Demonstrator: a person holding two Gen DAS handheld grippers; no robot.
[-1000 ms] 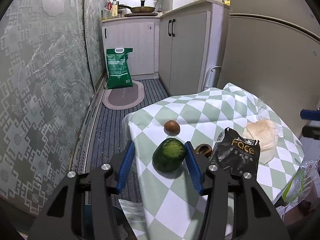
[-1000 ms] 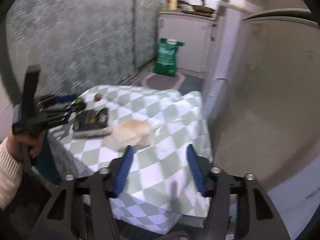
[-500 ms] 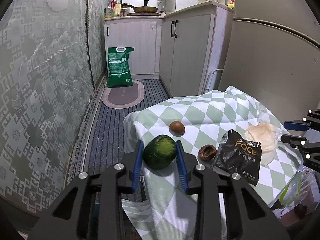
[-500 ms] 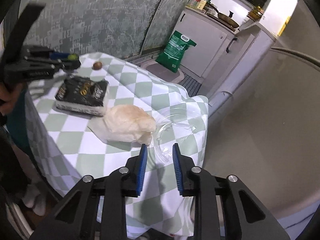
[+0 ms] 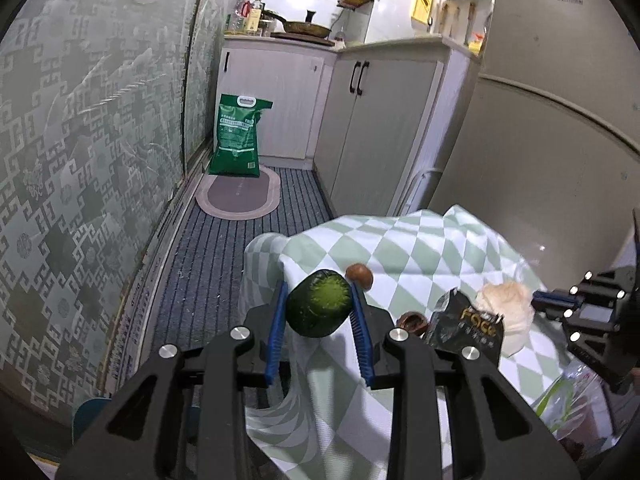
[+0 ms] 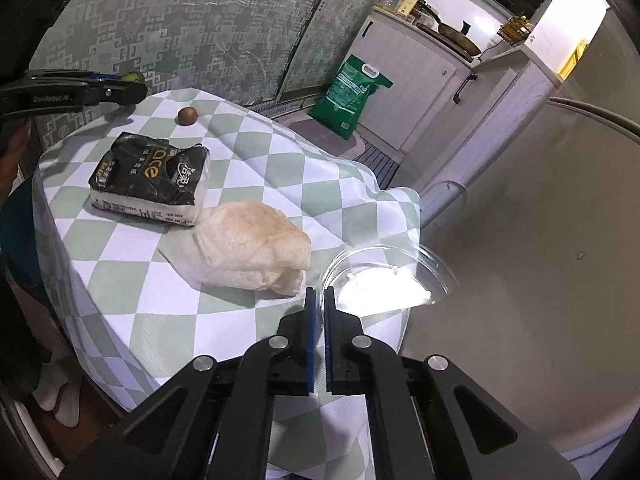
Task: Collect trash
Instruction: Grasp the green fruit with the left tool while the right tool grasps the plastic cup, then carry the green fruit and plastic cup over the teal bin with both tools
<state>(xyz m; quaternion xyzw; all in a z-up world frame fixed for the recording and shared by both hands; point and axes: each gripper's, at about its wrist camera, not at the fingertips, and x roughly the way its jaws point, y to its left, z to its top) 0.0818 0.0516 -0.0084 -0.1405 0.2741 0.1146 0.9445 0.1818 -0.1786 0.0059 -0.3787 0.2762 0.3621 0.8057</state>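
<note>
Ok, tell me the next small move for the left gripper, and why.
Probably lift the left gripper and carry the green avocado piece off toward the trash. Its jaws are shut on the piece at the edge of the checkered tablecloth, so the grasp looks done. The right gripper is pinching the clear plastic lid.

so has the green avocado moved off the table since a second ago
Yes. The green avocado is now clamped between the left gripper fingers and raised; its underside shows against the hanging edge of the checkered tablecloth, whereas earlier it rested on the cloth near the brown nut.
</note>
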